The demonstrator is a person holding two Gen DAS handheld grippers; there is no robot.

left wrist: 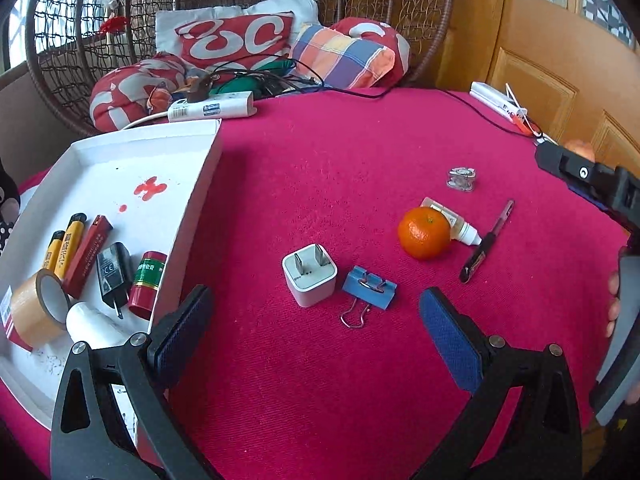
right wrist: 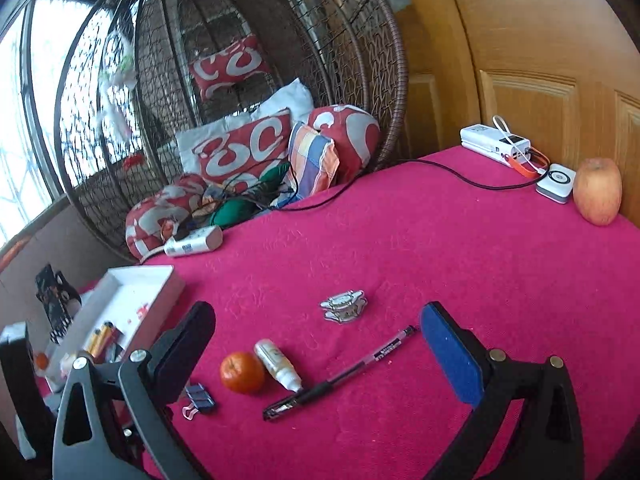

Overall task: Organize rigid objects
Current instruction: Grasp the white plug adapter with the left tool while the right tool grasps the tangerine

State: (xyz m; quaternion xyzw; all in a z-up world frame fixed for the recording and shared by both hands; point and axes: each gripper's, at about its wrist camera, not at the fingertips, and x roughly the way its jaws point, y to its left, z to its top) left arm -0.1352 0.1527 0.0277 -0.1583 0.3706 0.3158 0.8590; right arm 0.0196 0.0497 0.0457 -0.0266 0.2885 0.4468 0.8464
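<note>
While both tongs stand spread and carry nothing, the left tongs hover over the pink-covered worktop, their open gap facing the white plug adapter just ahead. That adapter lies with its two prongs up, and the blue binder clip sits just beside it on the right, apart by a thin strip of cloth. Judging by the layout, the adapter is the step in hand: bring the pads down square on its two flat sides, low on the body and clear of the prongs, and keep the right-hand pad from catching the clip. From there it is a short carry left into the white tray, which already holds two yellow lighters, a red lighter, a black charger, a red and green tube, a roll of brown tape and a white cylinder.

Further right lie a tangerine, a small dropper bottle touching it, a black pen and a clear bobbin-like piece. The right tongs hang above this group, the pen lying across their gap. Being soft, the tangerine probably stays out.

Readable marks are few: a CE sign on the black charger, and Chinese characters on the yellow lighters and the tube's green band, too small to make out.
</note>
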